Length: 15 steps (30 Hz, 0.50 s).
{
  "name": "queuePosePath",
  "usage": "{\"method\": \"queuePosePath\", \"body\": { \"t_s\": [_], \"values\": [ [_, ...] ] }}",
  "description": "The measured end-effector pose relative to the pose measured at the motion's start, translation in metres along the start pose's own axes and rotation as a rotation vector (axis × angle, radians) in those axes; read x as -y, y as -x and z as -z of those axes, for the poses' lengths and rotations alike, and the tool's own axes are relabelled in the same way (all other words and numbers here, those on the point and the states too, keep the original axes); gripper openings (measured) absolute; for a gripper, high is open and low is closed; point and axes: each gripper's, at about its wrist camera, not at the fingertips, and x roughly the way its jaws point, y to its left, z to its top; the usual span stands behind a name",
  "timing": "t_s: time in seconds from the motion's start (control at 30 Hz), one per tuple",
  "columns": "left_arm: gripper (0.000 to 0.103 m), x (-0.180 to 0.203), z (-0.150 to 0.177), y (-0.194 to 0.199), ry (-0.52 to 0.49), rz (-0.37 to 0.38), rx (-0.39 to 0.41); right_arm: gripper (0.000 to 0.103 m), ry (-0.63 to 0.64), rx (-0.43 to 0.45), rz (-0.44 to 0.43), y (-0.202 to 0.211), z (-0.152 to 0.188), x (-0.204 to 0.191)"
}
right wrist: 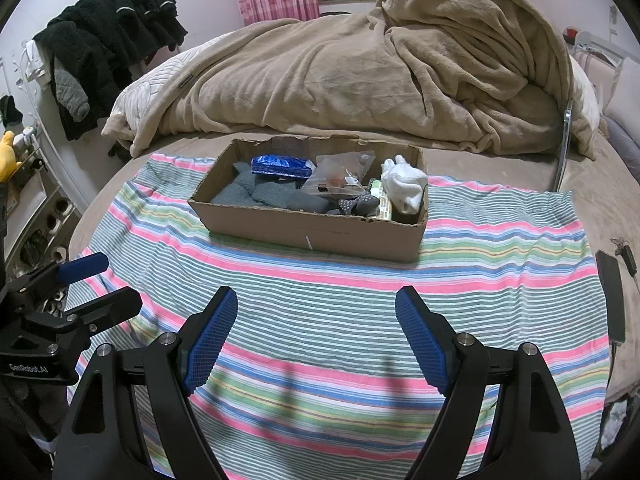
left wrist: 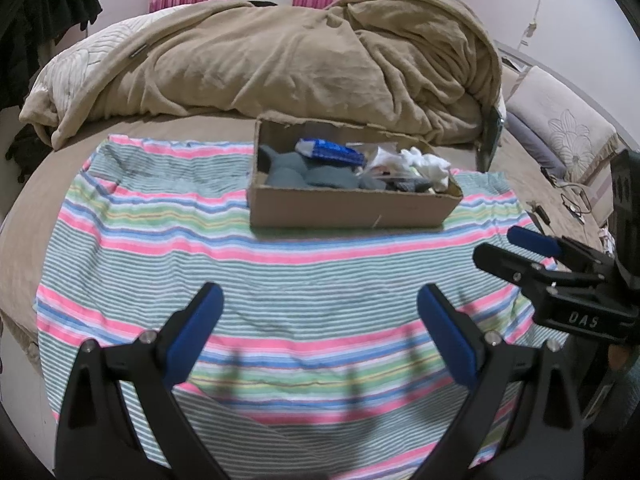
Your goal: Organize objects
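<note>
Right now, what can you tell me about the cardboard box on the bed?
The cardboard box is brown, shallow and open-topped, with a torn, ragged back rim. It sits flat on the striped cloth, beyond both open grippers, touching neither. Inside lie grey socks, a blue packet, a clear plastic bag and white socks.

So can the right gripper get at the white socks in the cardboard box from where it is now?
Probably yes. The right gripper is open, holding nothing, with only bare striped cloth before the cardboard box. The white socks lie uncovered on top at its right end.
</note>
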Motion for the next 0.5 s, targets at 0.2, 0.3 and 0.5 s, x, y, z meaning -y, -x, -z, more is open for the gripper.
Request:
{"method": "queuePosePath", "body": {
  "t_s": [0.2,0.3,0.5],
  "values": [
    [0.099,-0.0009,-0.0002,-0.0010,-0.001,0.000,0.003,0.084,0.000,-0.001,0.000,-0.0004,-0.0003,0.0004],
    [0.099,-0.0011,-0.0003,-0.0017,-0.003,0.003,0.003,0.084,-0.001,-0.001,0.000,-0.0006,-0.0006,0.0007],
    [0.099,0.0012,-0.0008,-0.0042,-0.015,0.007,0.006,0.084,0.000,-0.002,0.000,-0.0008,-0.0009,0.0011]
  ]
}}
